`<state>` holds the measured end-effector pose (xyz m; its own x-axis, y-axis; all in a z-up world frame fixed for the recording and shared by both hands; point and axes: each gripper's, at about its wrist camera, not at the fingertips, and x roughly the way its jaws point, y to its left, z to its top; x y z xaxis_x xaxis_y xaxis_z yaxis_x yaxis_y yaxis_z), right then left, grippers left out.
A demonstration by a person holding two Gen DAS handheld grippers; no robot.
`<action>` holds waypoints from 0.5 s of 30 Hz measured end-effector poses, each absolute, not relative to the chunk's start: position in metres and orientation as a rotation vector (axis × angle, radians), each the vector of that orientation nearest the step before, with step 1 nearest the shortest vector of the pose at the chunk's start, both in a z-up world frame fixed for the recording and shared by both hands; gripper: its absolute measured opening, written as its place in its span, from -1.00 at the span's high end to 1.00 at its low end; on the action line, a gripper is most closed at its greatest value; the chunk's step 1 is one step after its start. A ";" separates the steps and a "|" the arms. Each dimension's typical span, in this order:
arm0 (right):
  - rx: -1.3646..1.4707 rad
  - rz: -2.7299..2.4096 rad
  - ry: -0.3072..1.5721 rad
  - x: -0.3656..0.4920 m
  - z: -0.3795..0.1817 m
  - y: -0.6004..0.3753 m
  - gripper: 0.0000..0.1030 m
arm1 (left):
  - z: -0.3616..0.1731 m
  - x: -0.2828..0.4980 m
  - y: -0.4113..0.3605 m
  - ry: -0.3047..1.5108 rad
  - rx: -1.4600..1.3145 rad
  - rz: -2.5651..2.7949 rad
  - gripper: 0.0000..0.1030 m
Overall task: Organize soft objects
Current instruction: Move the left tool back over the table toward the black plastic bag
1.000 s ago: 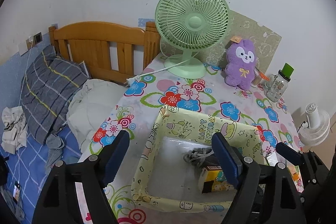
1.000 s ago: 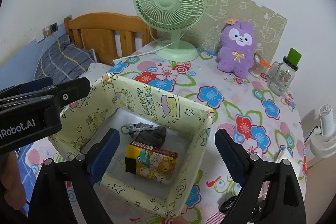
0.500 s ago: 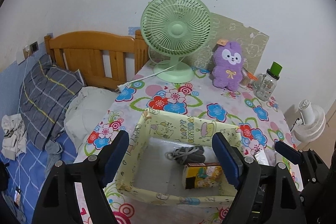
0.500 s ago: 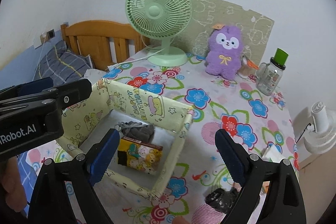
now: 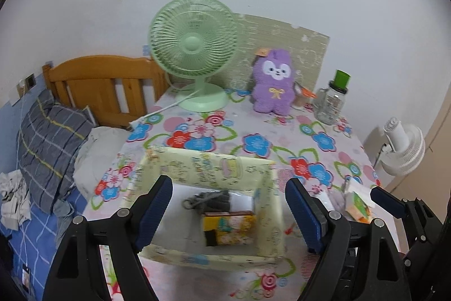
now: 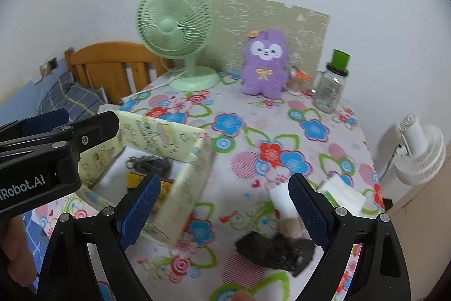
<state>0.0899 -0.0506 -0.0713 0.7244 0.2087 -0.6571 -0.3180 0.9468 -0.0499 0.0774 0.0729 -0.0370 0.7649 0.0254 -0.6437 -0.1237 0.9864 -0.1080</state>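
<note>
A pale yellow fabric storage box (image 5: 208, 165) (image 6: 157, 129) stands on the flowered table. Inside lie a grey knitted item (image 5: 211, 199) (image 6: 152, 164) and a yellow cartoon packet (image 5: 229, 227). A purple plush toy (image 5: 272, 83) (image 6: 265, 64) sits at the back by the wall. A dark fuzzy item (image 6: 274, 248) lies on the table near my right gripper (image 6: 225, 210), which is open and empty. My left gripper (image 5: 228, 212) is open and empty, held above the box.
A green desk fan (image 5: 194, 52) (image 6: 174, 30) stands at the back left, a glass jar with a green lid (image 5: 331, 100) (image 6: 329, 86) at the back right. White packets (image 6: 342, 191) lie near the table's right edge. A bed with a wooden headboard (image 5: 104, 83) is left, a white fan (image 5: 403, 148) right.
Both grippers have pulled back and risen away from the box. The right view has swung right, bringing the dark fuzzy item and white packets into sight.
</note>
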 end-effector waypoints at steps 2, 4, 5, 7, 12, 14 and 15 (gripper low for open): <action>-0.150 0.275 0.704 0.089 -0.071 -0.062 -0.82 | -0.036 0.078 0.062 0.699 -0.133 0.060 -0.63; -0.132 0.256 0.705 0.089 -0.070 -0.075 -0.82 | -0.034 0.078 0.053 0.698 -0.124 0.048 -0.64; -0.128 0.251 0.706 0.088 -0.070 -0.078 -0.82 | -0.033 0.078 0.048 0.697 -0.119 0.041 -0.64; -0.118 0.236 0.705 0.087 -0.071 -0.088 -0.82 | -0.032 0.077 0.041 0.696 -0.113 0.030 -0.65; -0.100 0.208 0.706 0.081 -0.073 -0.109 -0.82 | -0.032 0.079 0.021 0.701 -0.100 0.002 -0.67; -0.097 0.196 0.710 0.079 -0.075 -0.116 -0.82 | -0.034 0.080 0.012 0.708 -0.094 -0.012 -0.67; -0.094 0.187 0.714 0.078 -0.077 -0.121 -0.82 | -0.035 0.081 0.007 0.711 -0.091 -0.021 -0.67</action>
